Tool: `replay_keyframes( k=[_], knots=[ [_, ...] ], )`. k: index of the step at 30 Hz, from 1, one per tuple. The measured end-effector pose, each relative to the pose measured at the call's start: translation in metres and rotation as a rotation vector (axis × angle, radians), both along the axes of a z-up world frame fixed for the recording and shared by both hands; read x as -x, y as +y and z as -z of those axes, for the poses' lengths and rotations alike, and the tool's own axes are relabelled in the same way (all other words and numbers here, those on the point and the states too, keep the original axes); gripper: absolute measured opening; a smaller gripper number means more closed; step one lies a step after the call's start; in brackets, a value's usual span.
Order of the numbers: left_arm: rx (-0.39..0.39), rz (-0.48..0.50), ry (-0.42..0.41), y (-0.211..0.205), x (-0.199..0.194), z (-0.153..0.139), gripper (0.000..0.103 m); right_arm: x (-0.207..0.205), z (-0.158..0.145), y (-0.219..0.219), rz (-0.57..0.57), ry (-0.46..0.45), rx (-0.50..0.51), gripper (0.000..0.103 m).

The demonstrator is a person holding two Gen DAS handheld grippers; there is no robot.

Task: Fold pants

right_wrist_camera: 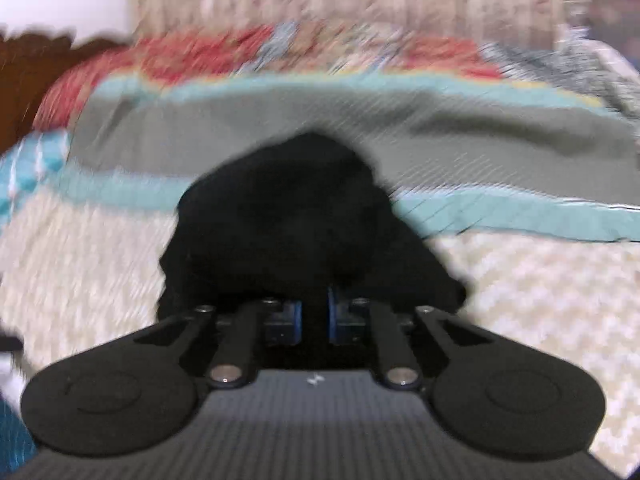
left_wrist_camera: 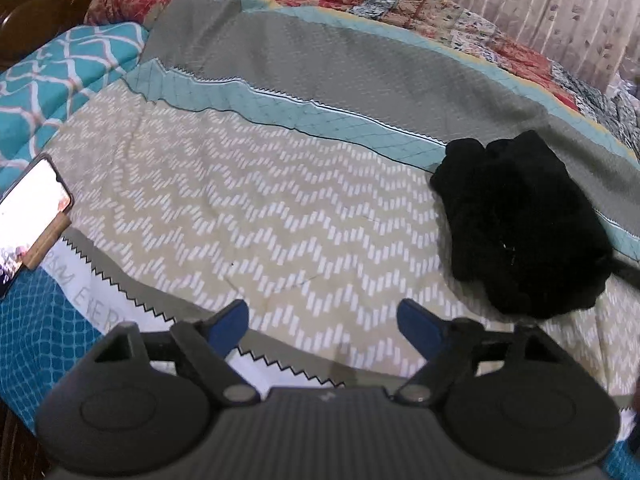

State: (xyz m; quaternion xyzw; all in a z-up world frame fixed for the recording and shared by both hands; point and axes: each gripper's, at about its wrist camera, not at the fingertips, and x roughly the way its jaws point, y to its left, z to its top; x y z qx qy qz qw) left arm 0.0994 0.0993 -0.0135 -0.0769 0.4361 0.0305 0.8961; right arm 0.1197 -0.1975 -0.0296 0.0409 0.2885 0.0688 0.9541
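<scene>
One black bundle, the pants (left_wrist_camera: 524, 220), lies crumpled on the bed (left_wrist_camera: 248, 208) at the right of the left wrist view, well off to the side of the left gripper (left_wrist_camera: 323, 326), whose blue fingers stand apart over bare bedspread with nothing between them. In the right wrist view the pants (right_wrist_camera: 288, 216) fill the centre just ahead of the right gripper (right_wrist_camera: 314, 314), whose jaws are drawn close together; through the blur they seem clamped on the near edge of the cloth. The right hand is much the nearer, and the heap shows no clear long axis yet.
</scene>
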Motion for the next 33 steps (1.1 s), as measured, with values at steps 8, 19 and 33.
replay_keyframes(
  k=[8,19,33],
  knots=[
    [-0.029,0.215,-0.098,-0.047,-0.014,-0.015,0.083,0.048,-0.052,-0.13,0.4,-0.171,-0.134,0.013],
    [-0.013,0.405,-0.059,-0.125,-0.066,0.005,0.087,0.106,-0.001,-0.191,0.579,-0.013,-0.131,0.018],
    [0.285,0.18,0.137,-0.1,-0.144,0.05,0.07,0.065,0.027,-0.036,-0.167,-0.075,0.165,0.077]
  ],
)
